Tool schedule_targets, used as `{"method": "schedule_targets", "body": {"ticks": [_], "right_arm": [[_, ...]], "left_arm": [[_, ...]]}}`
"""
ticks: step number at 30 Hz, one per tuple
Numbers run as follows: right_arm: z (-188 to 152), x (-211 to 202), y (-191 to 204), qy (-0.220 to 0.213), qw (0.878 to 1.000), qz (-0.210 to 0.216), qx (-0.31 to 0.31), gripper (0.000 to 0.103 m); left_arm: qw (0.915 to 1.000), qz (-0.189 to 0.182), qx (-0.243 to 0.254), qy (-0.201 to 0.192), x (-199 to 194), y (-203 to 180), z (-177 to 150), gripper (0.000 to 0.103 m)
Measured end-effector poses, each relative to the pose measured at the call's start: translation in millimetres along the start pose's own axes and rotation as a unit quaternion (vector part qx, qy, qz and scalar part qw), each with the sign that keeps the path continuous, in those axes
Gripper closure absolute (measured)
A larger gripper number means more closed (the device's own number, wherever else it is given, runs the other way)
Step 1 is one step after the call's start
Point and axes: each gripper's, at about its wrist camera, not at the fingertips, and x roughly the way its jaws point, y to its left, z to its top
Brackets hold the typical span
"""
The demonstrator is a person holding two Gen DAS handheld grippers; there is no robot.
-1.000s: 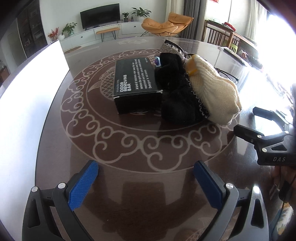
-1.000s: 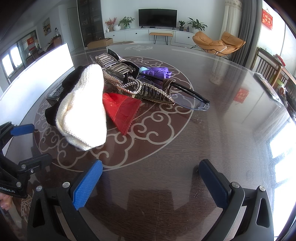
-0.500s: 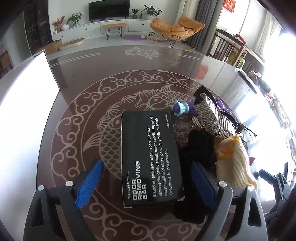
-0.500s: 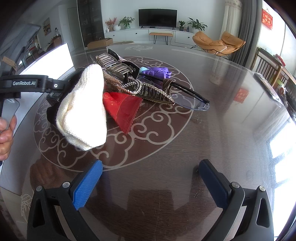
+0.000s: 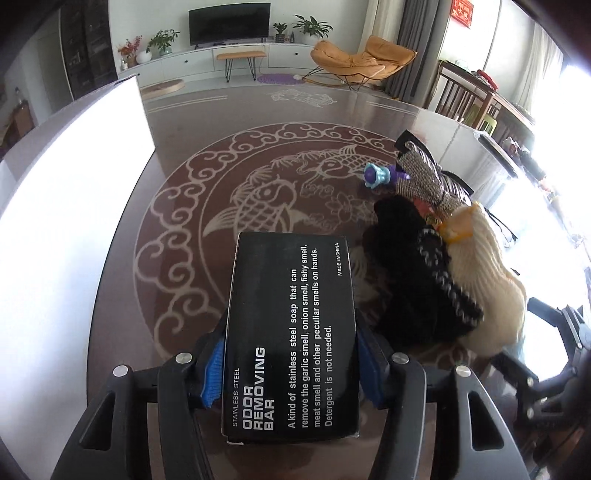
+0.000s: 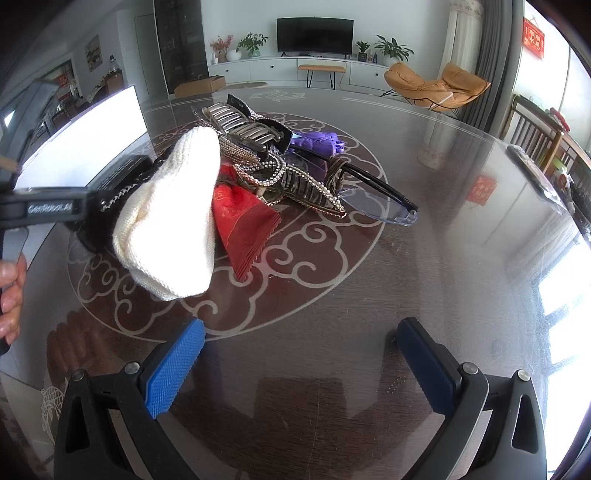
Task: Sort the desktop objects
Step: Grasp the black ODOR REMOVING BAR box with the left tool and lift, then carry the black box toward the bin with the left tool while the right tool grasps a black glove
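The left gripper (image 5: 290, 373) jaws are closing on the black box (image 5: 291, 332) at 6 o'clock on the tabletop (image 5: 177, 206), the right gripper (image 6: 299, 363) jaws spread empty, while the pile (image 6: 258, 177) remains unsorted at 3 o'clock.

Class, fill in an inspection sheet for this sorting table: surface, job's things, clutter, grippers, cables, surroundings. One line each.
Surface: dark glossy table with a pale fish and cloud pattern.
Job's things: black box printed "odor removing bar"; beside it a pile with a cream knit item, black knit item, red packets, rhinestone hair clips, glasses and a purple toy.
Clutter: nothing seen.
Grippers: left gripper closing, its fingers flanking the box; right gripper open, nothing between.
Cables: nothing seen.
Surroundings: white board at the table edge; television, orange chair, plants.
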Motion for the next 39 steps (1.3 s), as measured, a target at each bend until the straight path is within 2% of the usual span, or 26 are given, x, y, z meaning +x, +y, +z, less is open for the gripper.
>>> {"method": "schedule_targets", "body": {"ticks": [5,8,11,13,15,18,19,22,23,25,26,28,30,31,32,33,34,37,39], "right_arm": [[-0.2,0.1,0.1,0.000,1.000,0.000,0.000,0.000],[0.1,0.0,0.5,0.000,1.000,0.000,-0.003,0.000],[8.2,-1.3,1.4,0.035,0.999,0.020,-0.013,0.001],[14.0,-24.0,7.9,-0.003,0.998,0.061,-0.006,0.001],[26.4,-44.3,26.7,-0.041,0.996,0.079,-0.027,0.001],[43.5,-44.3,62.9,-0.043,0.993,0.083,-0.067,0.004],[46.7,-37.9,72.8,-0.033,0.993,0.080,-0.079,0.012],[49.2,-5.7,79.8,0.018,0.993,0.079,-0.084,0.059],[48.5,-1.5,73.9,0.021,0.994,0.086,-0.071,0.061],[41.2,-2.7,51.1,0.011,0.992,0.120,-0.031,0.062],[32.8,-9.1,41.6,0.017,0.988,0.151,0.000,0.062],[8.8,-16.2,16.1,0.038,0.968,0.233,0.080,0.062],[-20.2,-14.7,-8.1,0.070,0.945,0.282,0.150,0.060],[-32.2,-13.3,-20.3,0.079,0.938,0.289,0.174,0.049],[-41.7,-14.6,-31.9,0.078,0.939,0.277,0.189,0.038],[-47.6,-20.7,-40.6,0.064,0.943,0.268,0.189,0.035],[-50.2,-26.6,-45.8,0.060,0.953,0.240,0.177,0.027],[-50.7,-46.3,-46.3,0.047,0.974,0.186,0.116,0.026],[-49.9,-59.5,-32.4,0.038,0.989,0.139,0.031,0.026]], "left_arm": [[0.9997,0.008,-0.016,-0.016,-29.5,13.4,-54.7,0.044],[0.9993,0.021,0.001,-0.032,-34.7,8.2,-65.2,0.044],[0.9984,0.029,0.009,-0.047,-34.8,7.0,-67.4,0.044],[0.9977,0.038,0.014,-0.055,-33.6,3.3,-65.5,0.044],[0.9975,0.041,0.013,-0.055,-33.0,2.8,-64.1,0.044],[0.9978,0.035,0.008,-0.057,-34.3,5.1,-65.0,0.044],[0.9977,0.035,0.009,-0.057,-34.3,4.4,-65.1,0.044],[0.9976,0.038,0.011,-0.057,-35.4,2.7,-66.2,0.044],[0.9976,0.037,0.010,-0.057,-35.6,3.0,-66.6,0.044],[0.9976,0.035,0.008,-0.059,-35.6,3.7,-66.8,0.044],[0.9977,0.034,0.007,-0.059,-35.6,4.1,-66.6,0.044],[0.9976,0.034,0.007,-0.059,-35.7,4.2,-67.0,0.044],[0.9976,0.036,0.009,-0.058,-35.4,3.9,-66.8,0.044],[0.9976,0.035,0.010,-0.058,-35.7,3.7,-67.1,0.043],[0.9978,0.029,0.010,-0.058,-36.2,4.0,-67.5,0.041],[0.9982,0.016,0.011,-0.056,-36.5,4.6,-67.9,0.031],[0.9985,0.003,0.014,-0.053,-37.3,4.9,-68.9,0.022],[0.9985,-0.006,0.018,-0.051,-41.6,7.8,-75.1,0.020],[0.9985,-0.009,0.023,-0.049,-45.3,8.5,-80.3,0.020]]}}
